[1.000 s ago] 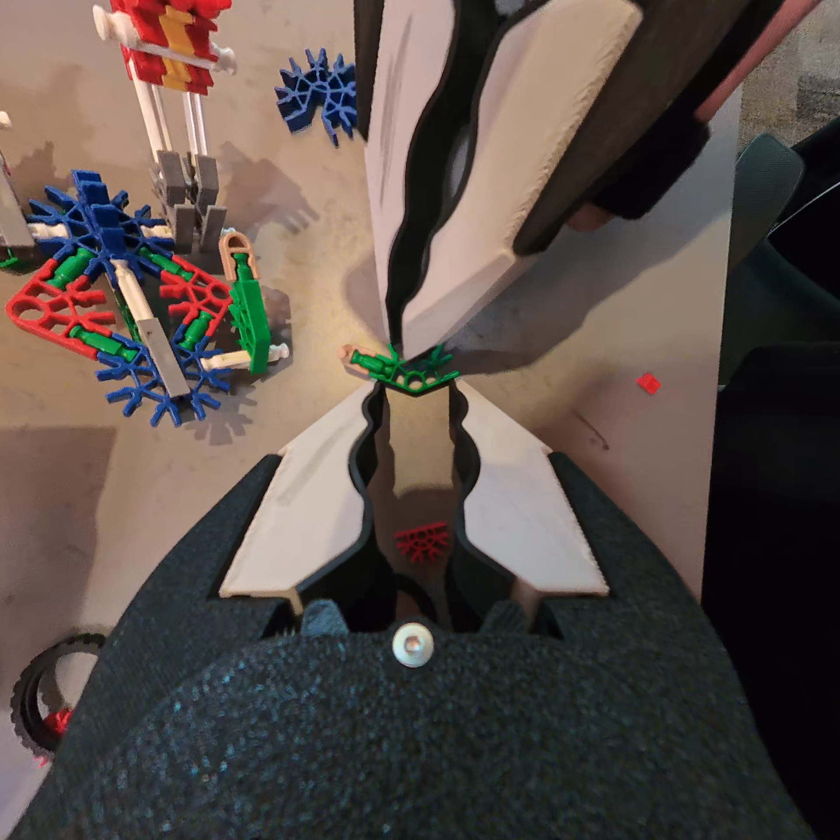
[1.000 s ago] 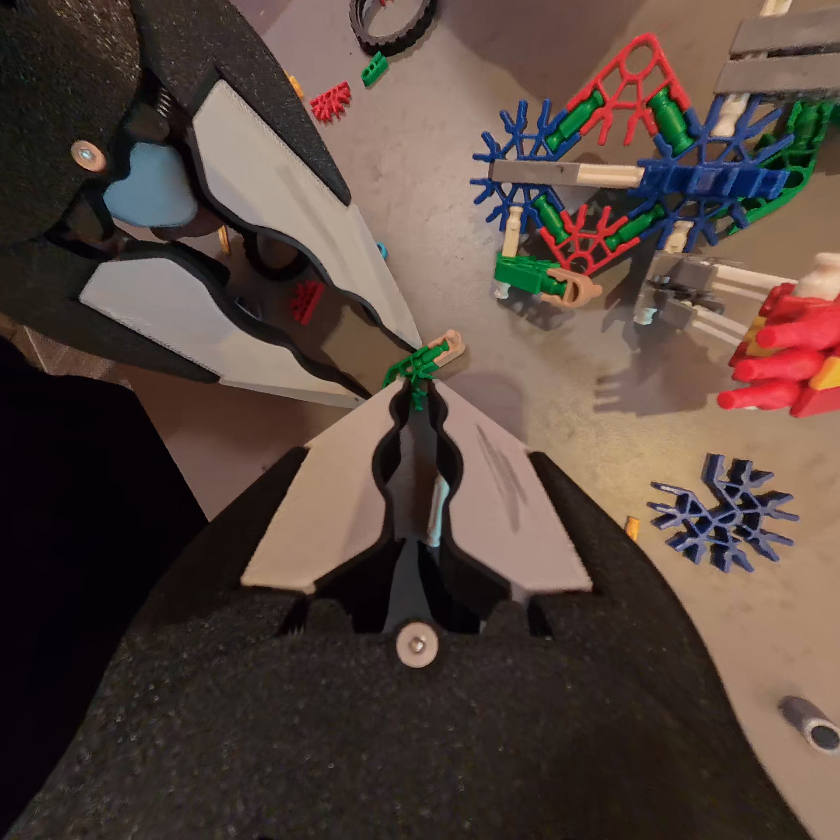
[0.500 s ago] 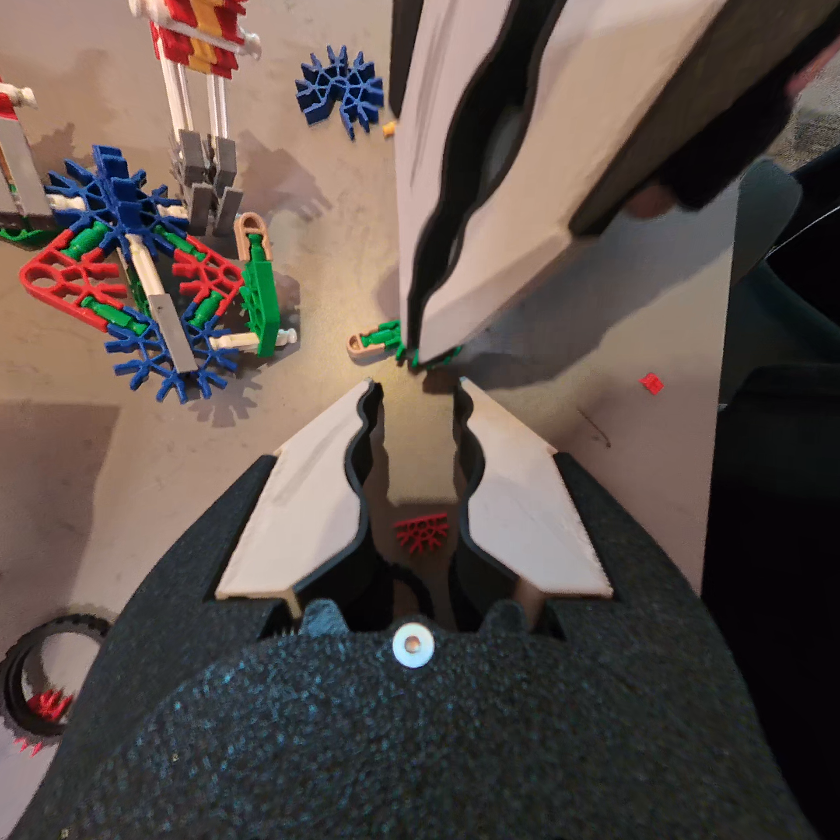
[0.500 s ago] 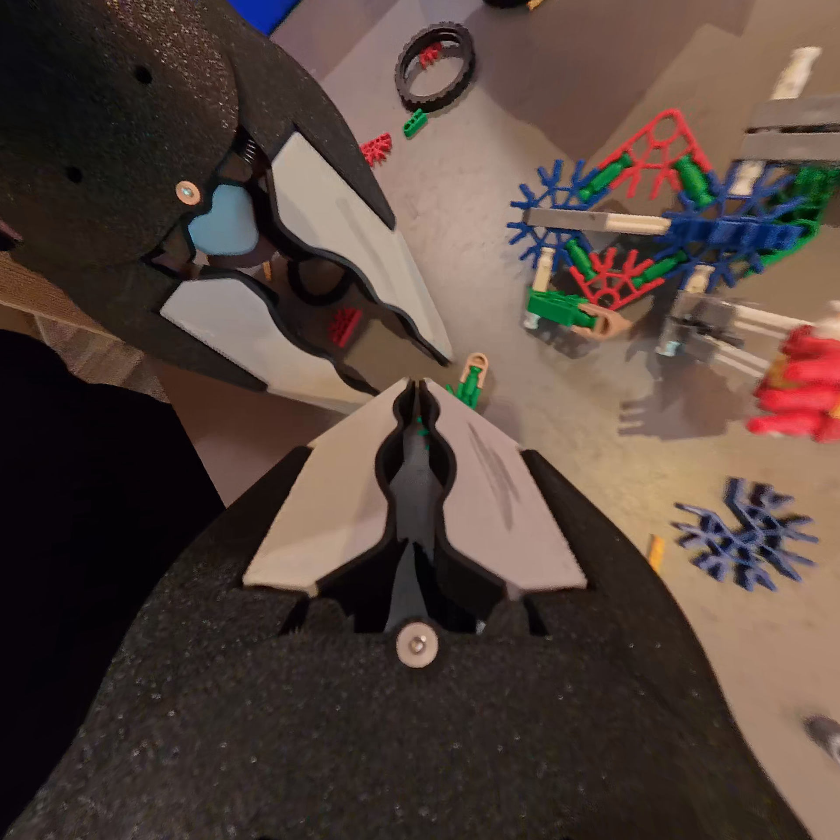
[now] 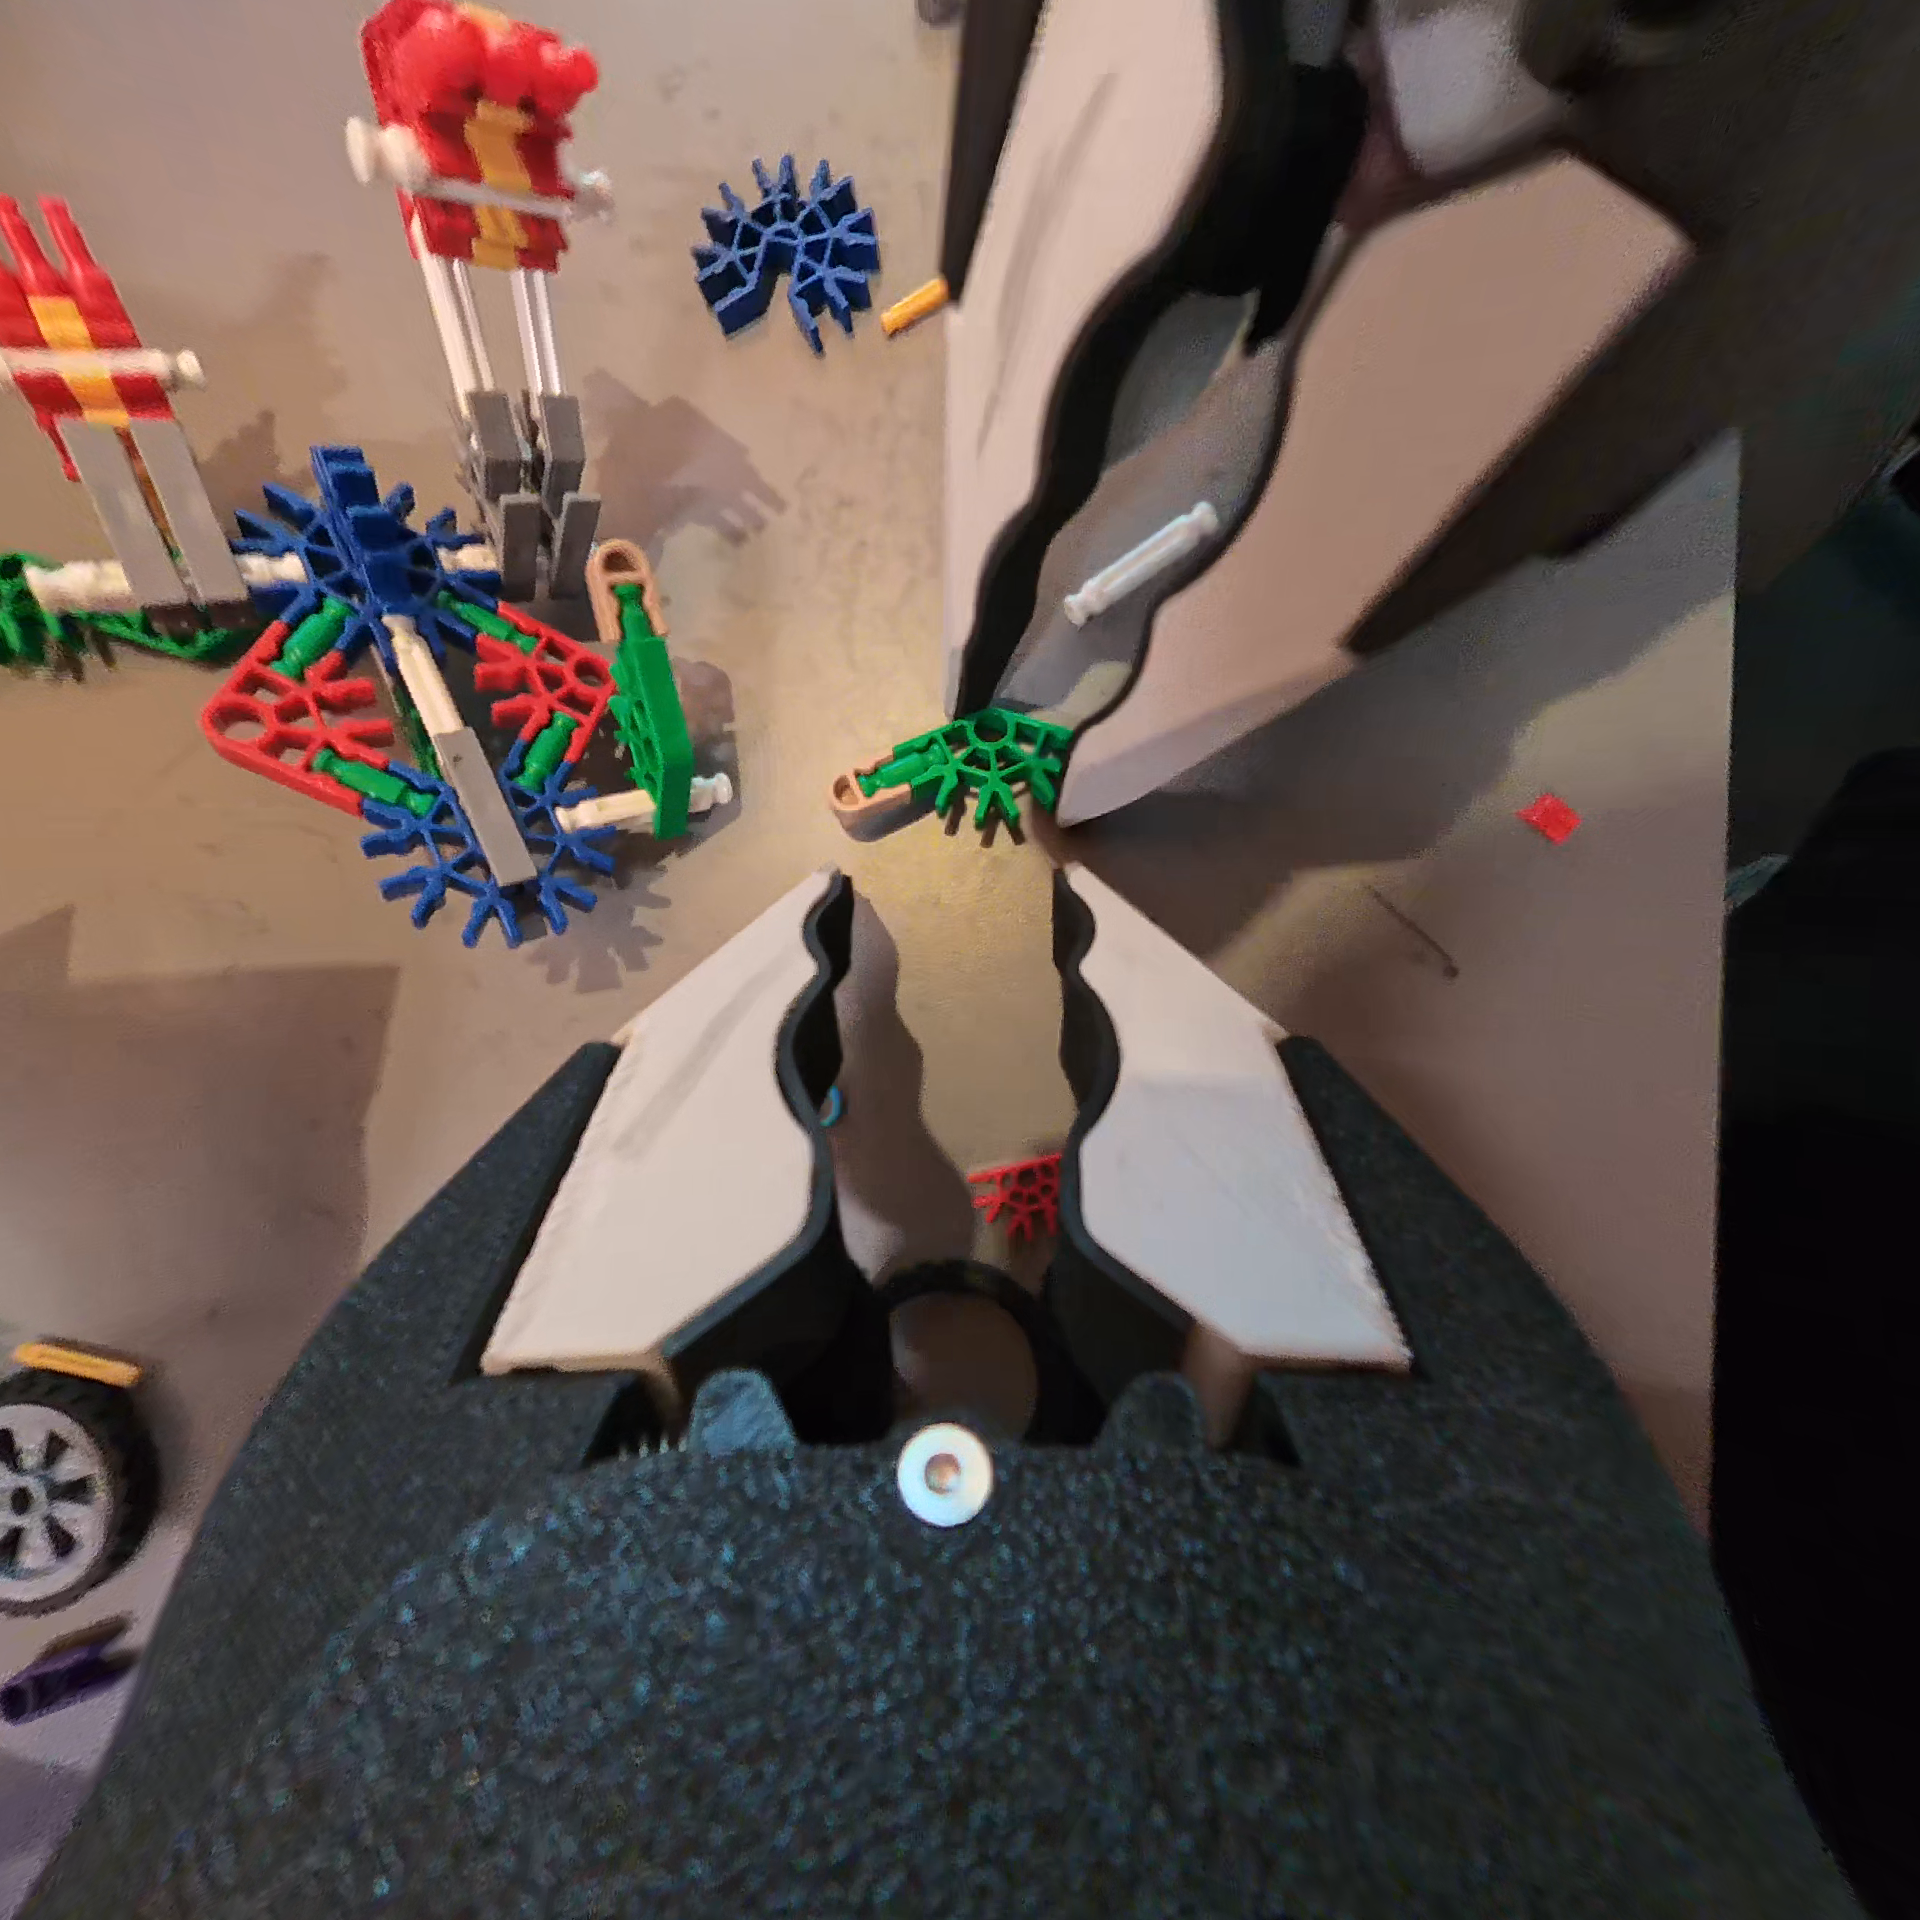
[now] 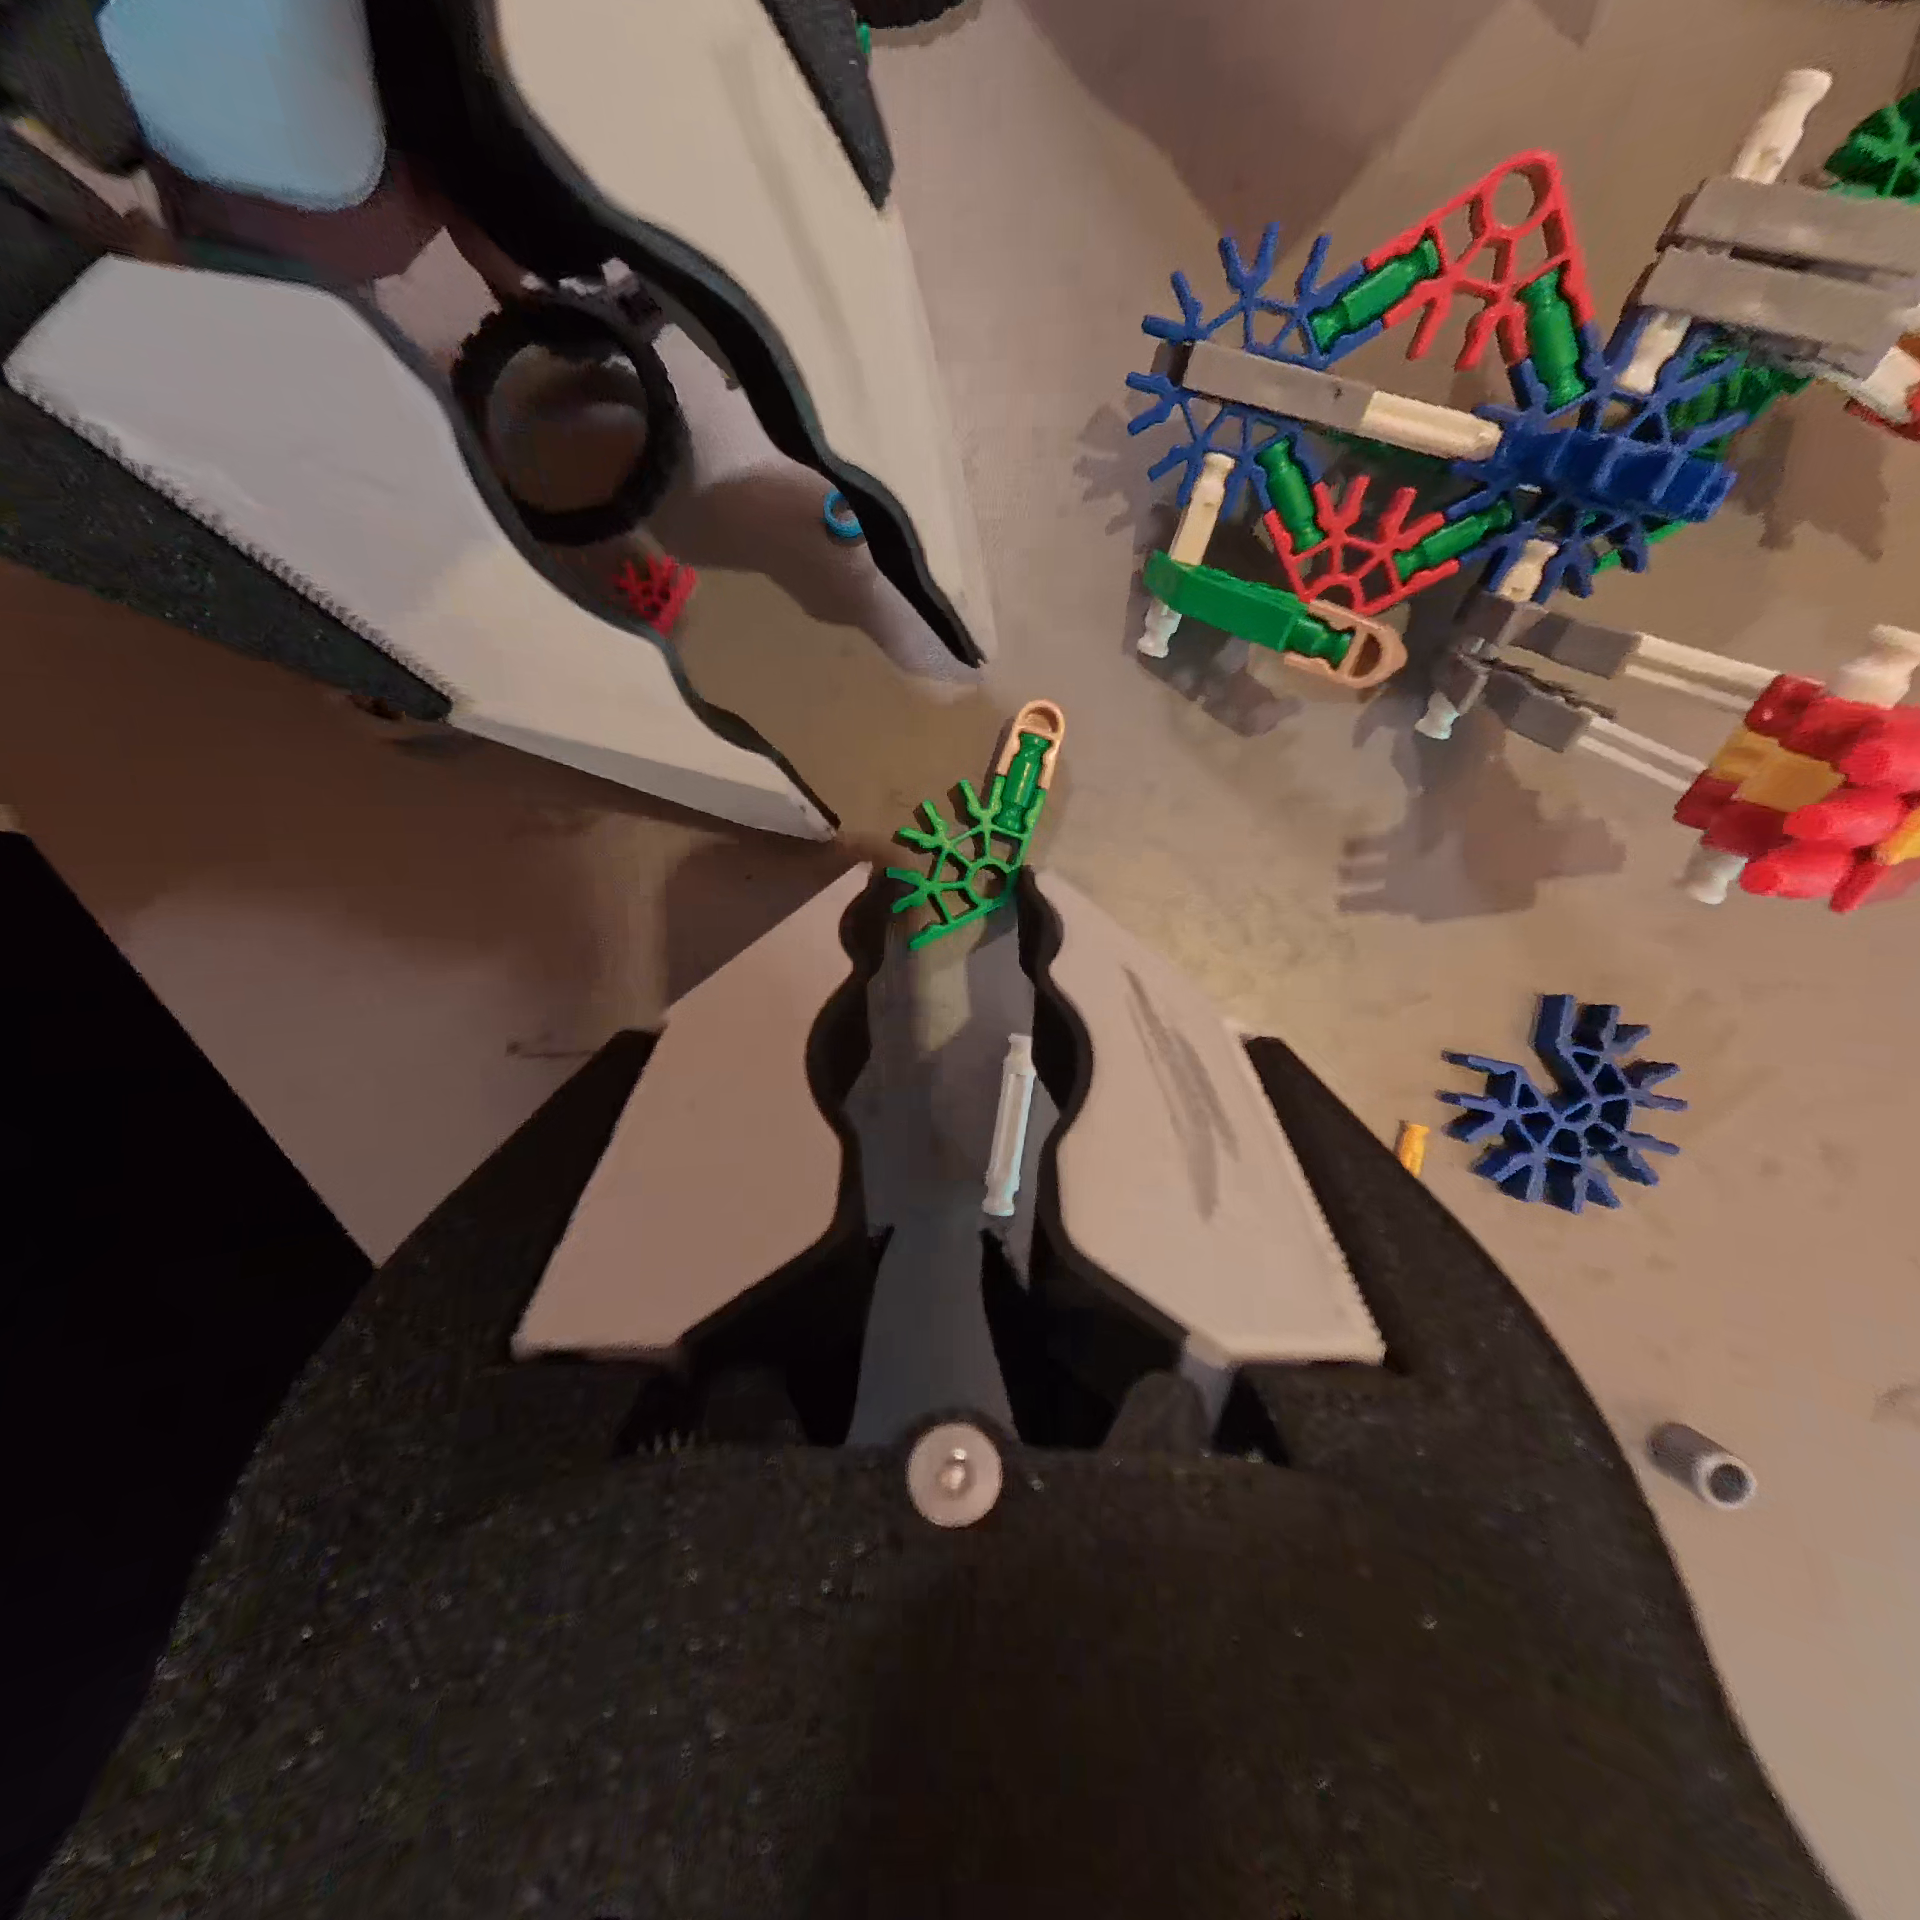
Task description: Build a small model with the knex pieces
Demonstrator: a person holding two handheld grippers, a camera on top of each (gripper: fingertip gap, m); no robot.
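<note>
- The right tongs (image 6: pixel 948 878) had been closed flat on the green fan connector (image 6: pixel 956 862) half a second earlier. Now their jaws stood parted, with the connector turned broadside in the gap at the tips.
- The connector touched the tip on the clip side, but whether it was pinched or lay loose on the worktop (image 5: pixel 208 1091) could not be told.
- A short green rod and a tan clip (image 6: pixel 1039 727) stuck out from the connector, away from the right tongs.
- The left tongs (image 5: pixel 945 894) stood open and empty just short of the connector. A second earlier their tips had reached its edge.
- A white rod (image 6: pixel 1010 1122) lay on the worktop beneath the right fingers.
- A small red connector (image 5: pixel 1023 1195) and a black tyre ring (image 6: pixel 571 426) lay under the left tongs.
- Off to the side sat a red, blue and green built frame (image 5: pixel 436 707), with a red and yellow block on white rods (image 5: pixel 483 135) nearby.
- A loose blue snowflake connector (image 6: pixel 1558 1117) and an orange stub (image 5: pixel 914 307) lay apart from the connector.
- Nothing lay between the two pairs of tips except the connector.
</note>
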